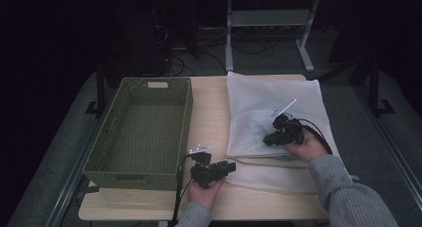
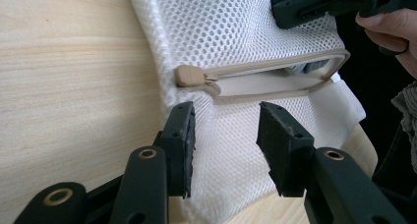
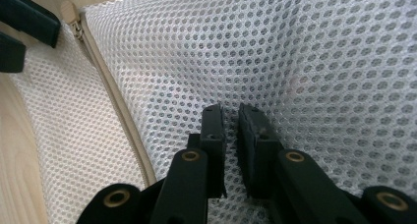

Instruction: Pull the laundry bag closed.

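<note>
Left gripper (image 2: 223, 145) gapes before the mesh bag's (image 2: 246, 27) zipper pull (image 2: 189, 76); right gripper (image 3: 230, 117) pinches mesh.

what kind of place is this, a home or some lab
Probably a lab or workshop, not a home: a plain wooden table holds a green woven basket and a white mesh laundry bag, with metal desk frames and loose cables behind.

basket (image 1: 142, 130) left, mesh bag (image 1: 271, 112) right, on table (image 1: 211, 107)

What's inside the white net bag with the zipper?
Through the open zipper of the white mesh bag, the left gripper view shows a pale lining and a bit of something grey-blue. The mesh covers everything deeper, so what it is cannot be told.
</note>
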Action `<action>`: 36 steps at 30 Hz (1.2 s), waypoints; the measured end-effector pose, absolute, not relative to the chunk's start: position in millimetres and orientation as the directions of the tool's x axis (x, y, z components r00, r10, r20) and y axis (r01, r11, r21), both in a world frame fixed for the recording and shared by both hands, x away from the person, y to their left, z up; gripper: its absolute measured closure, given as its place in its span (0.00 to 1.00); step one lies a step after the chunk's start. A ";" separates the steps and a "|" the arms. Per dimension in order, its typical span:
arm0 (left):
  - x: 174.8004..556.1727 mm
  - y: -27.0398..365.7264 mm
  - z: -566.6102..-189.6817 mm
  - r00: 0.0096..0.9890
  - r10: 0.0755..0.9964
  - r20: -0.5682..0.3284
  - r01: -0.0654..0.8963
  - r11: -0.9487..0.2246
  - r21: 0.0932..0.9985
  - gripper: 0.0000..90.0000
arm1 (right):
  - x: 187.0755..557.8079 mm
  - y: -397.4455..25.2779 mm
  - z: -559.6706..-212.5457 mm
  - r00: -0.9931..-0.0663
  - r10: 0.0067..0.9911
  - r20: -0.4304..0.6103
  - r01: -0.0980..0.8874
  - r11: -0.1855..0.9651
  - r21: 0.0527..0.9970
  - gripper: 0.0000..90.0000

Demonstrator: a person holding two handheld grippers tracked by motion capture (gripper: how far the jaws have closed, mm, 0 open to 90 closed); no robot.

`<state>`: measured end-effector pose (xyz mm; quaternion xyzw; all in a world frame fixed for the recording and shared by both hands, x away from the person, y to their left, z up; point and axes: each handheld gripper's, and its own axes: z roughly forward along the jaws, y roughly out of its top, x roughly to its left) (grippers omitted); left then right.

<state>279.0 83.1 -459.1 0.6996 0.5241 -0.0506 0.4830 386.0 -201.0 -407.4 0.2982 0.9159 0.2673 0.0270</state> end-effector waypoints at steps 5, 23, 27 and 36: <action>279.4 88.8 -456.8 0.434 0.708 -0.557 0.777 0.019 0.629 0.61 | 385.1 -203.6 -406.8 -0.819 0.564 0.107 0.535 0.681 0.501 0.87; 298.5 82.4 -470.5 0.395 0.706 -0.588 0.840 -0.018 0.543 0.73 | 376.7 -195.3 -390.7 -0.861 0.493 0.122 0.470 0.682 0.561 0.74; 299.7 82.6 -471.2 0.394 0.691 -0.606 0.845 -0.014 0.534 0.81 | 373.8 -185.8 -386.8 -0.879 0.462 0.119 0.441 0.692 0.571 0.73; 298.0 86.1 -466.1 0.424 0.678 -0.600 0.831 -0.029 0.555 0.91 | 369.1 -153.1 -384.8 -0.914 0.387 0.120 0.385 0.740 0.551 0.72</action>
